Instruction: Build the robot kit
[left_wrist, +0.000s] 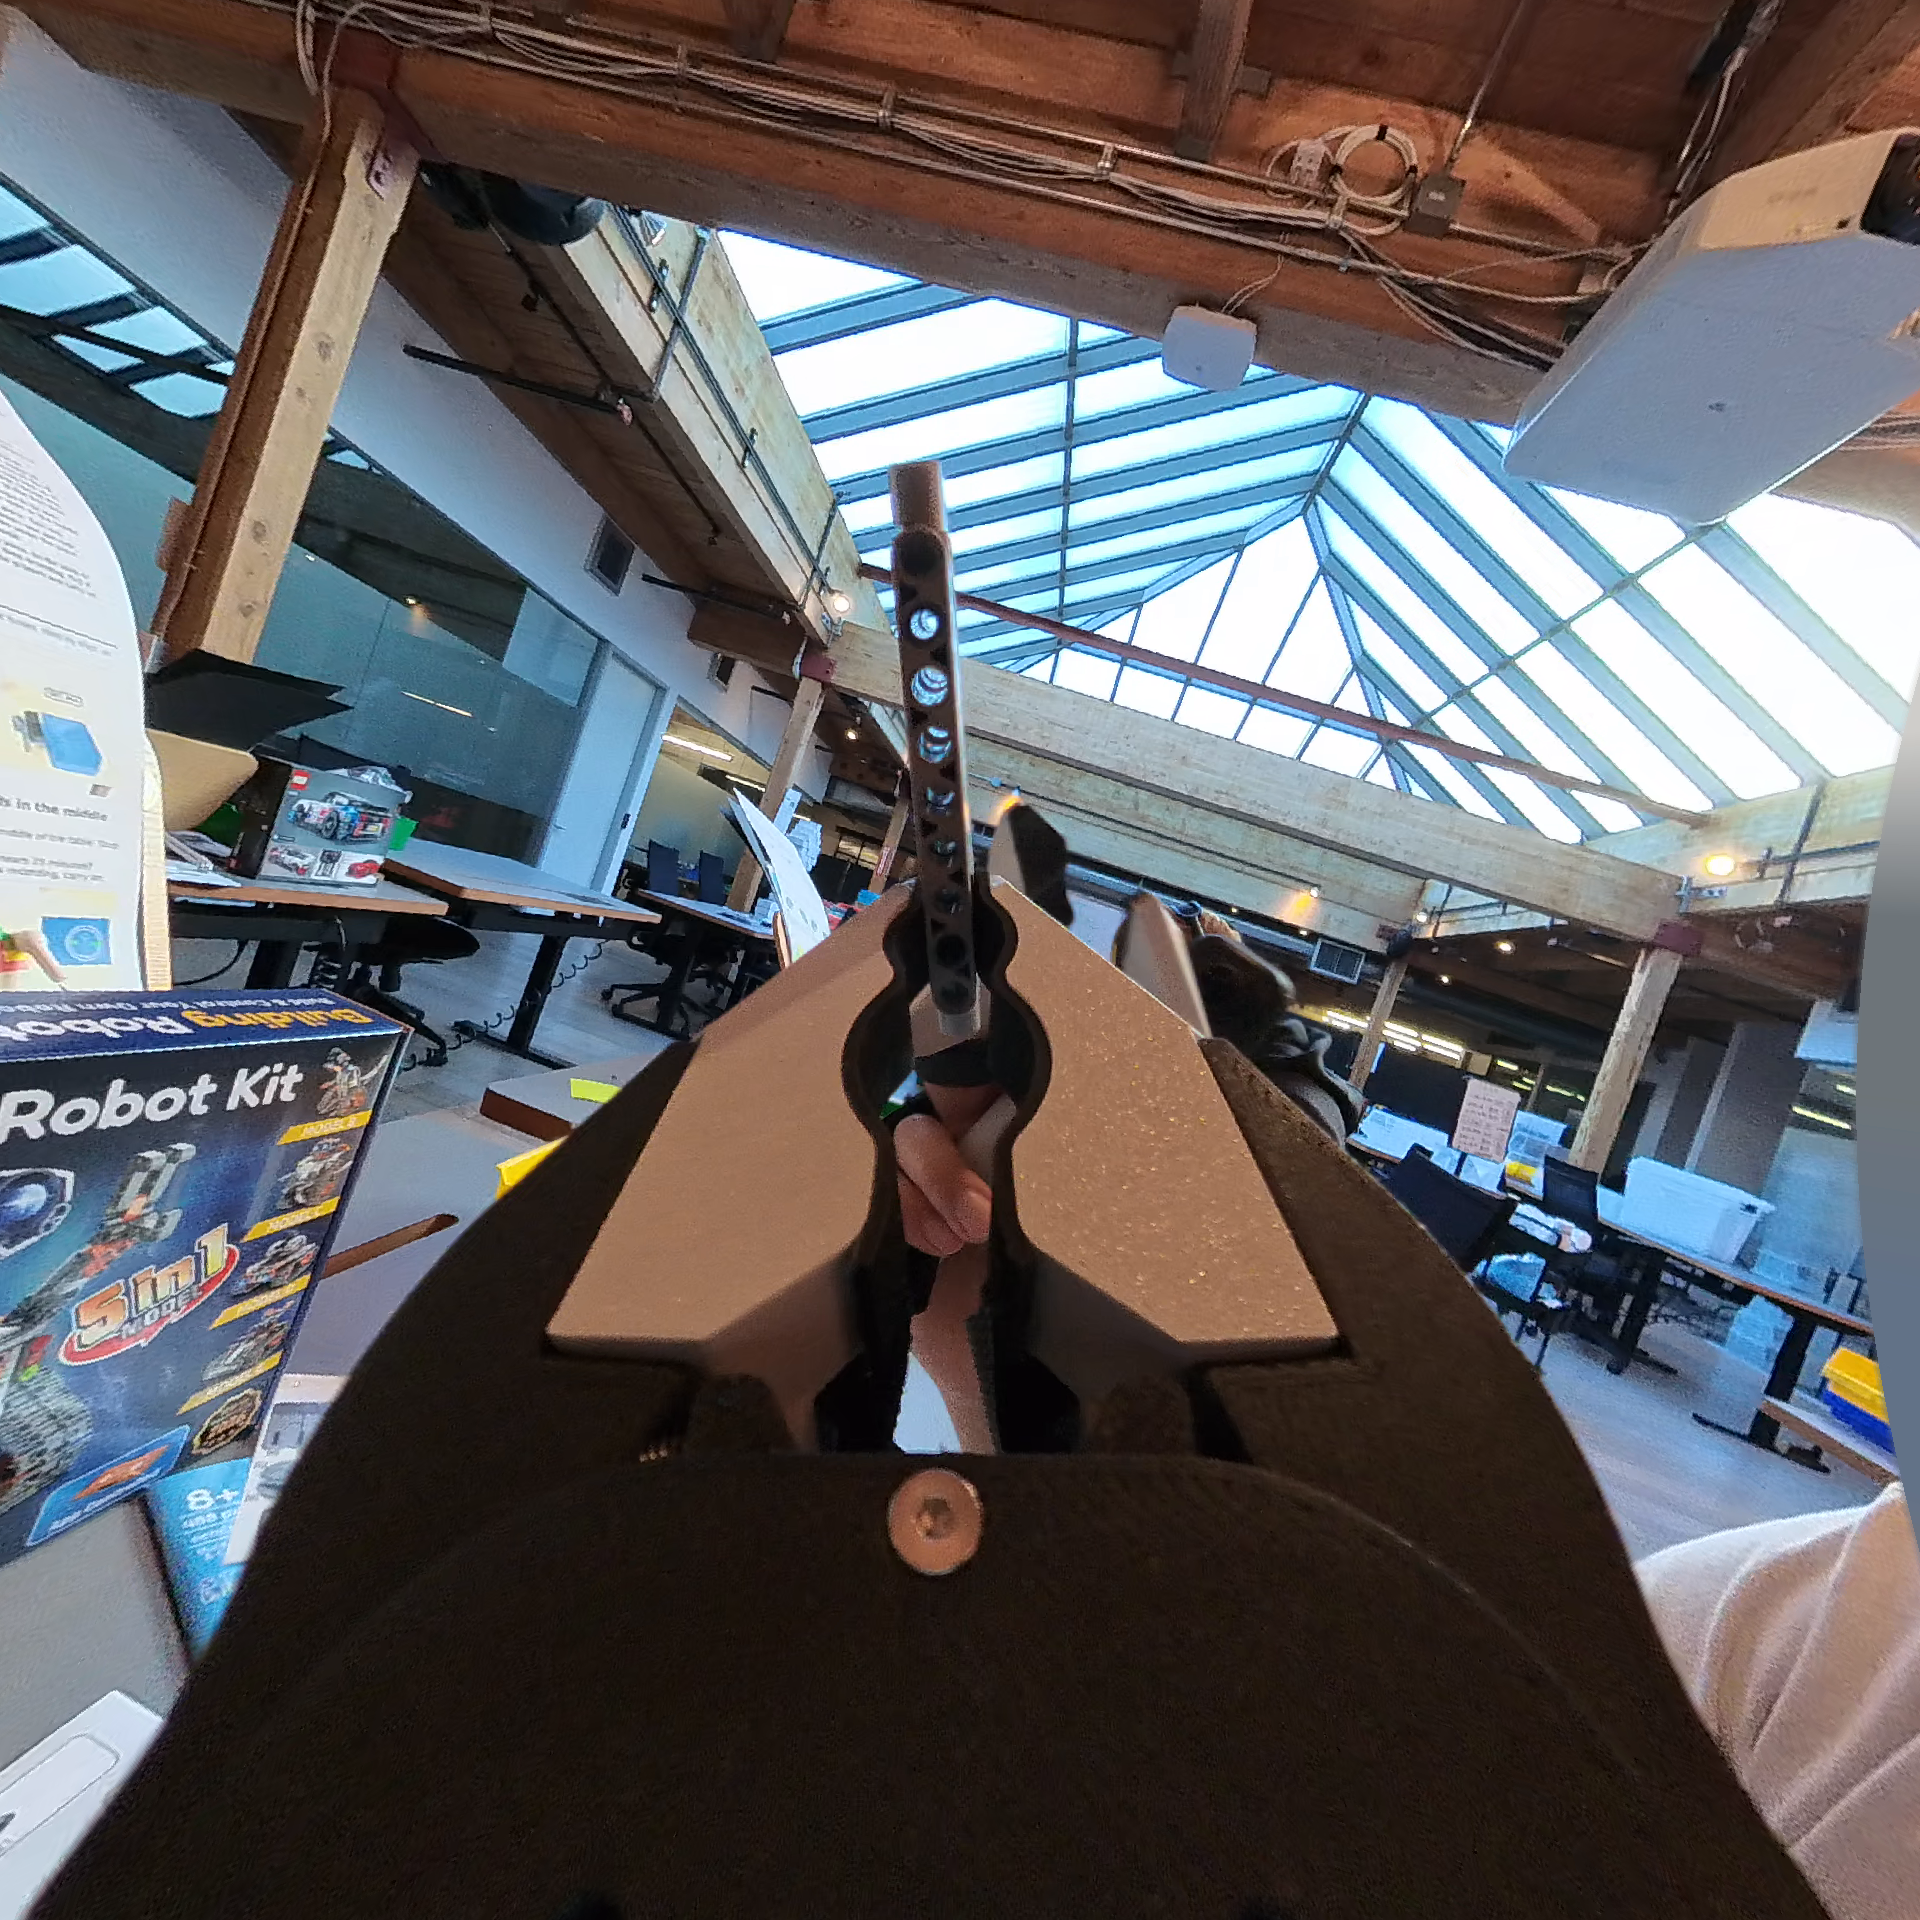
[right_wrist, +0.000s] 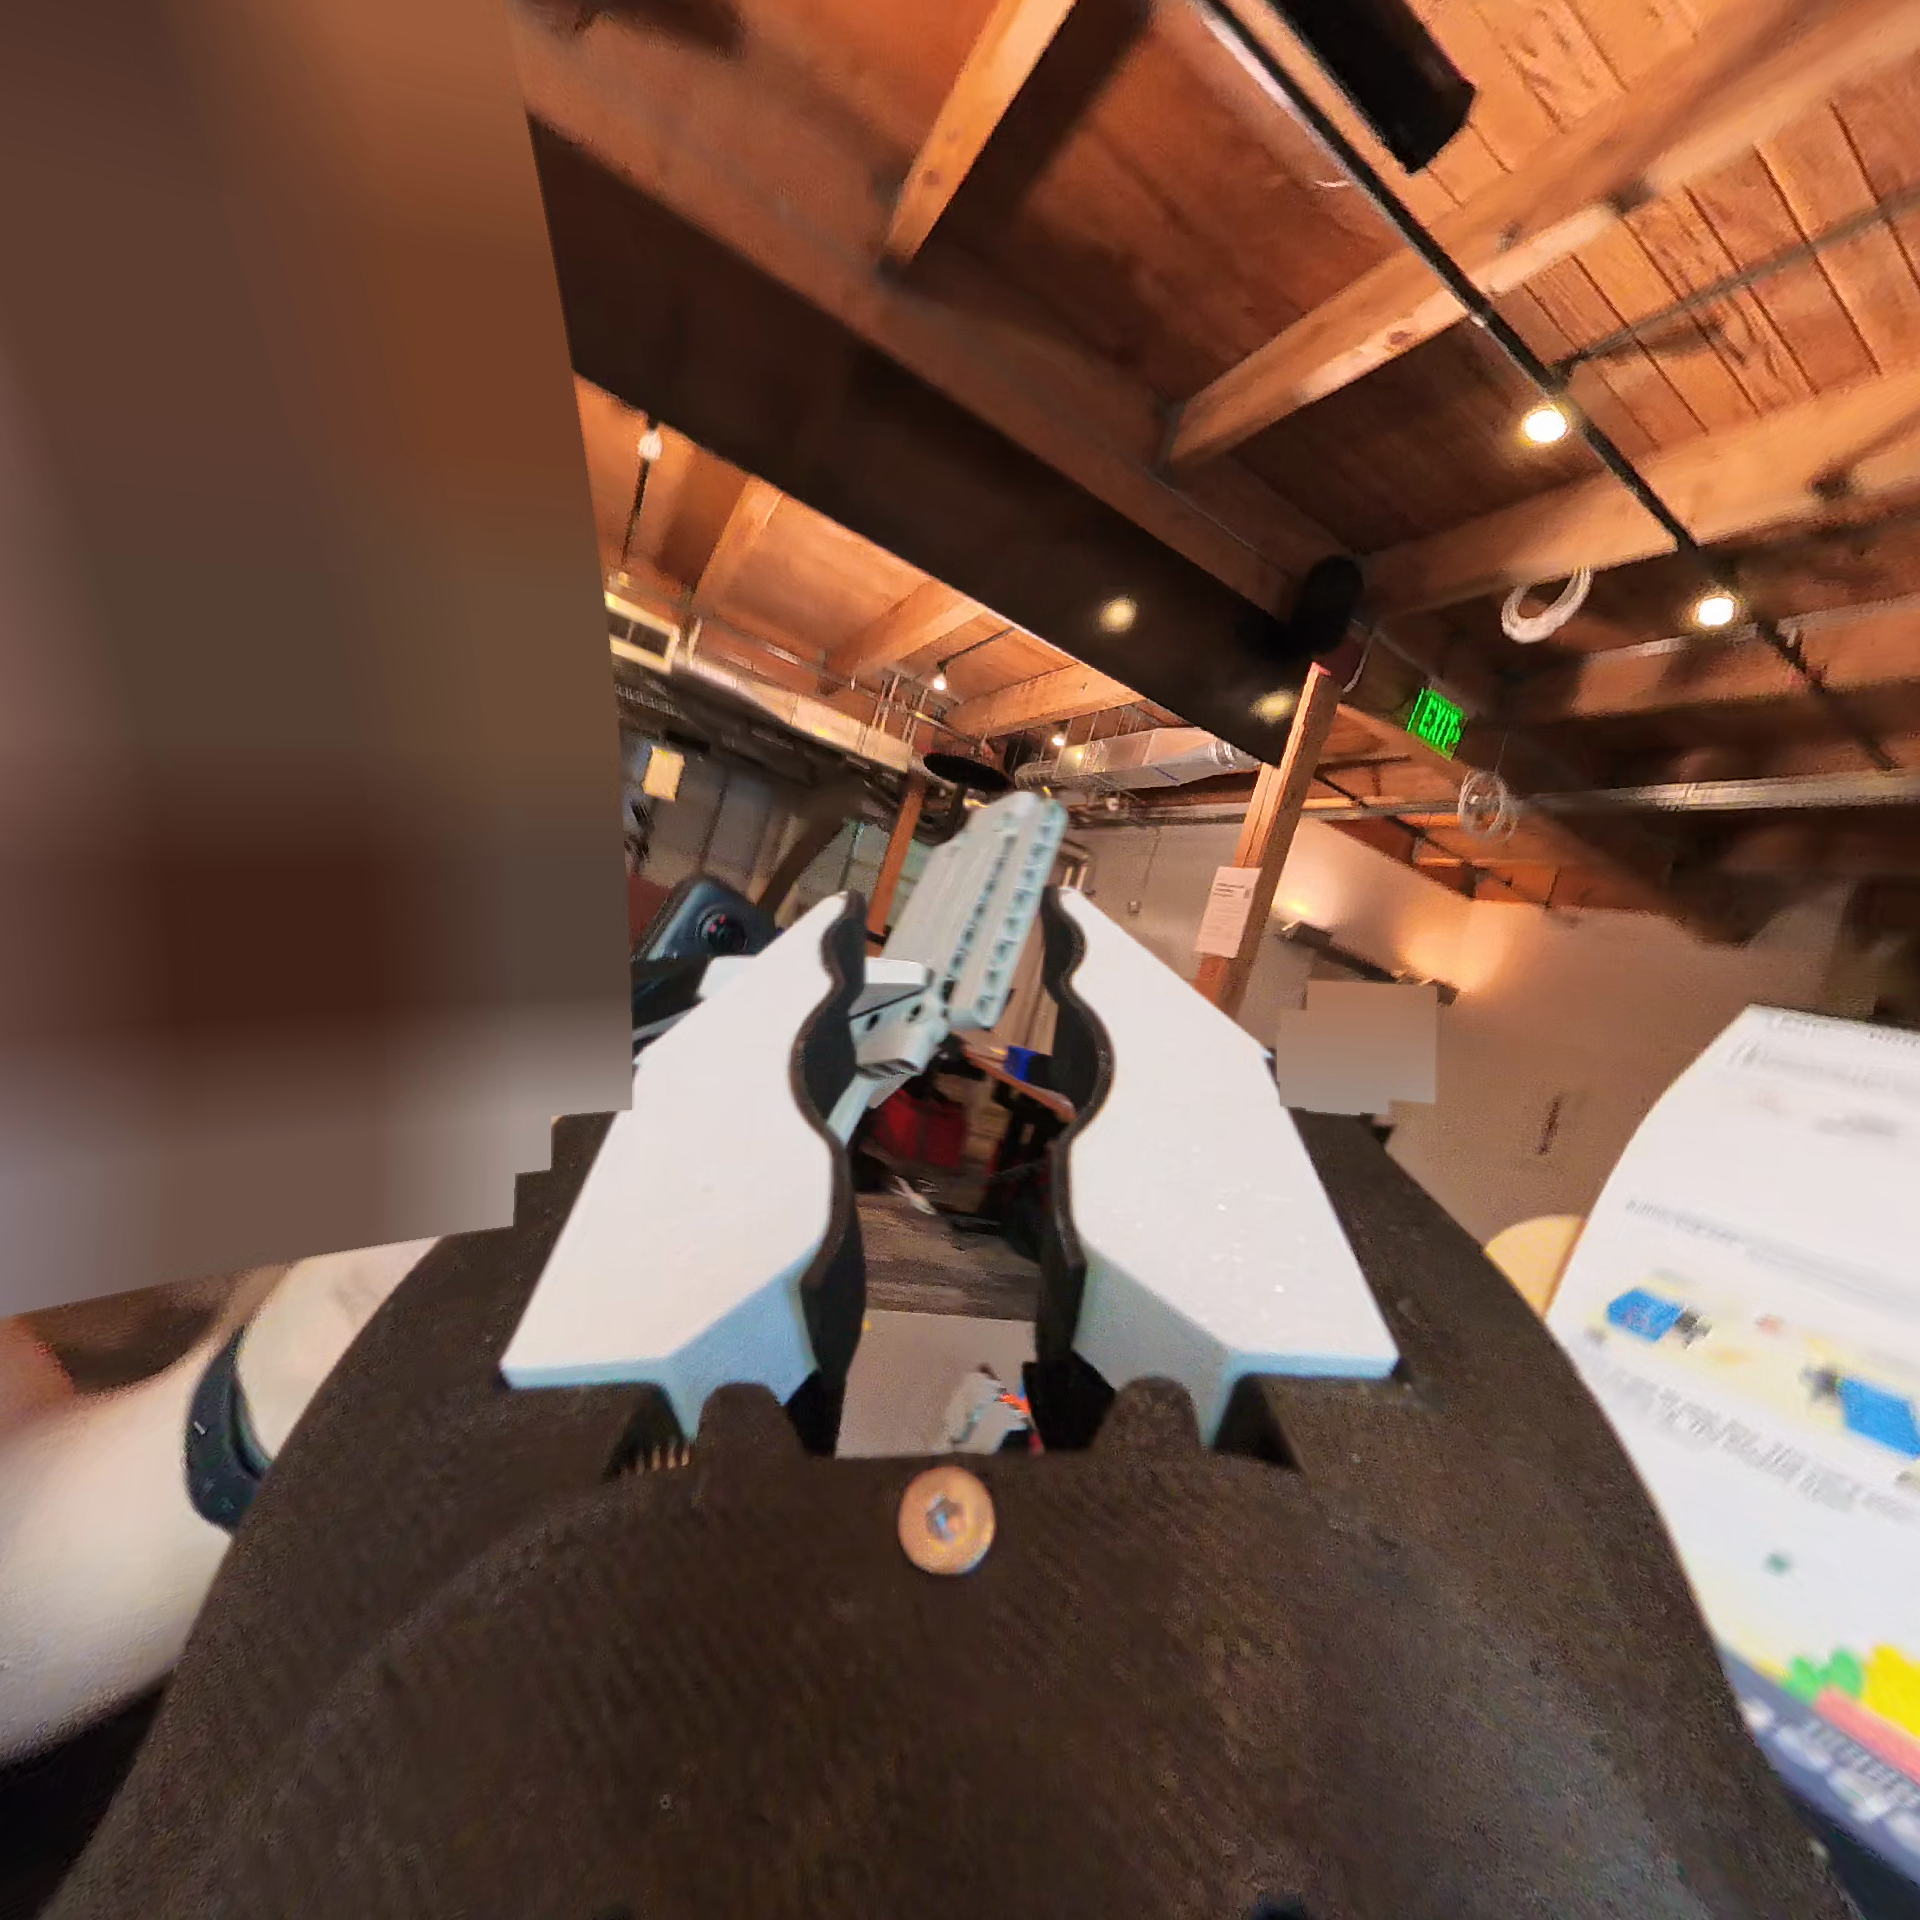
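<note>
My left gripper (left_wrist: 951, 899) is shut on a dark grey perforated beam (left_wrist: 930, 686), which stands up past the fingertips toward the skylight. A short light grey peg (left_wrist: 958, 1013) sticks out at the beam's lower end, inside the jaws. Behind it are the right gripper's fingers (left_wrist: 1029, 847) and a person's hand (left_wrist: 940, 1190). In the right wrist view my right gripper (right_wrist: 951, 904) is open. A light grey perforated beam (right_wrist: 987, 914) shows between its fingertips, leaning toward the right finger; I cannot tell if it touches. A small grey connector (right_wrist: 894, 1023) sits at the beam's lower end.
A blue robot kit box (left_wrist: 156, 1247) stands at the left, with a printed instruction sheet (left_wrist: 62, 727) behind it; the sheet also shows in the right wrist view (right_wrist: 1766, 1351). A white sleeve (left_wrist: 1787, 1683) is at lower right. A wrist with a dark band (right_wrist: 218, 1455) is at lower left. One gripper's finger ends stand about 4 centimetres off the other's.
</note>
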